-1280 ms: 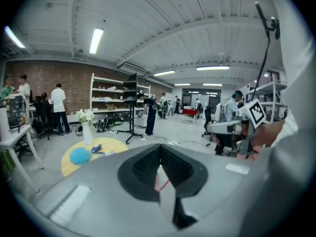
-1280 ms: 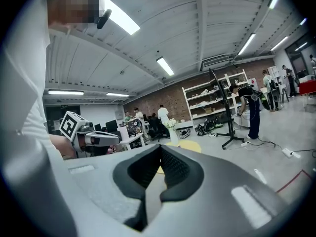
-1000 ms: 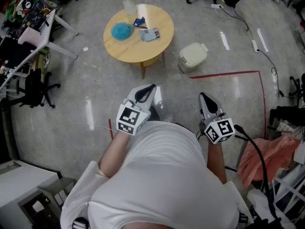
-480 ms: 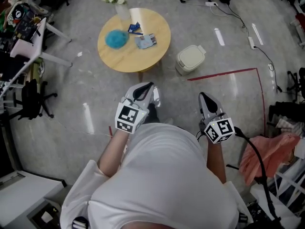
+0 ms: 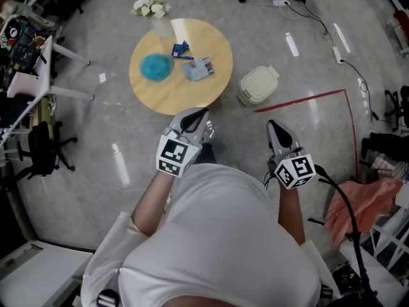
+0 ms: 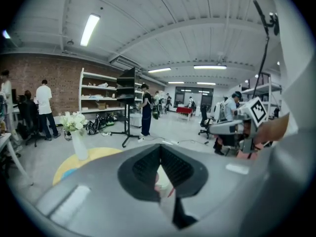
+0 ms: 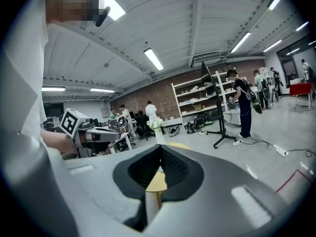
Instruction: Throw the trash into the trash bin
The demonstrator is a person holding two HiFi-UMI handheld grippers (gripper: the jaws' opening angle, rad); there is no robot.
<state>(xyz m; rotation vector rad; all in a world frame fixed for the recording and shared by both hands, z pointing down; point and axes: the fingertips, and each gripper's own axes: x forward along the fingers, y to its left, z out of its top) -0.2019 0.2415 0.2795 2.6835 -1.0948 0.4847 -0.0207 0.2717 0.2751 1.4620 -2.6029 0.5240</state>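
A round wooden table (image 5: 167, 93) stands ahead on the floor. On it lie a fluffy blue ball (image 5: 155, 67), a small blue wrapper (image 5: 181, 48) and a pale printed packet (image 5: 199, 70). A vase of white flowers (image 5: 154, 8) stands at its far edge. A cream lidded trash bin (image 5: 259, 85) sits on the floor right of the table. My left gripper (image 5: 204, 112) is shut and empty, just short of the table's near edge. The right gripper (image 5: 270, 125) is shut and empty too, nearer than the bin. The vase (image 6: 76, 135) and the tabletop (image 7: 157, 179) also show in the gripper views.
A white chair (image 5: 39, 82) and a black office chair (image 5: 37, 147) stand at the left. A red tape line (image 5: 300, 98) crosses the floor by the bin. A pink cloth (image 5: 364, 210) and cables lie at the right. People and a monitor stand (image 6: 126, 107) are farther back.
Table and bin have drawn closer in the head view as the person walked toward them. Both grippers kept shut and held their place before the body.
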